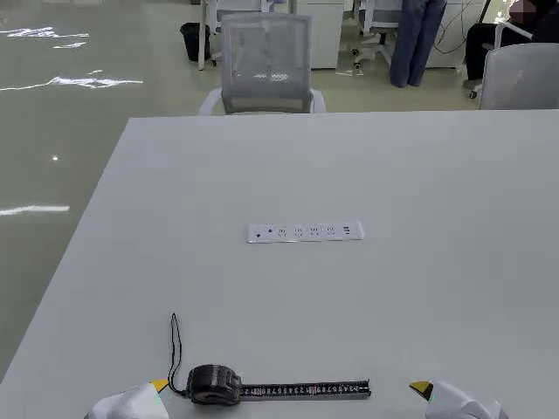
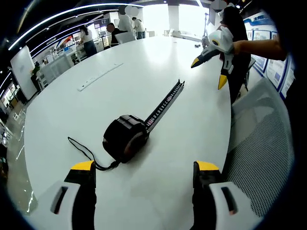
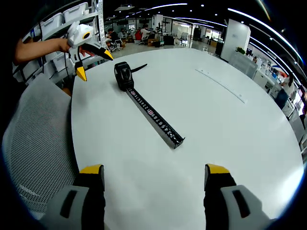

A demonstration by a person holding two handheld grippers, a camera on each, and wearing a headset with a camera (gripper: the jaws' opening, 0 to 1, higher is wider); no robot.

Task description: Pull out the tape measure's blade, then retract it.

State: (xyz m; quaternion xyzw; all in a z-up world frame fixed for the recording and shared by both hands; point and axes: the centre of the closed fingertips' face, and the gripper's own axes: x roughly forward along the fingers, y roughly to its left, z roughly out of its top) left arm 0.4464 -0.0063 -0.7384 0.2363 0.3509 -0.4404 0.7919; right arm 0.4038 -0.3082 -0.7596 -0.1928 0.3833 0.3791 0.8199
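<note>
Left gripper (image 2: 145, 167) and right gripper (image 3: 154, 168) both have jaws released, empty. The tape (image 2: 125, 138) sits on the worktop (image 2: 86, 110) just ahead of my left jaws, blade (image 3: 153, 115) lying out toward my right jaws. It's locked, I reckon, so retracting comes next.

Tape measure (image 1: 214, 385) flat on the table (image 1: 349, 175), lying between the two pairs of fingers.

It sits just ahead of the left gripper (image 2: 145, 166), close to the fingers but not touching them, with its strap (image 2: 81, 147) trailing back toward one of them. The blade (image 3: 153, 116) runs along the table from it toward the right gripper (image 3: 154, 169), and its tip stops short of those fingers. Beyond the blade, well apart from all the fingers, a socket strip (image 1: 305, 231) lies mid-table. A chair (image 1: 266, 61) stands behind the far edge.
</note>
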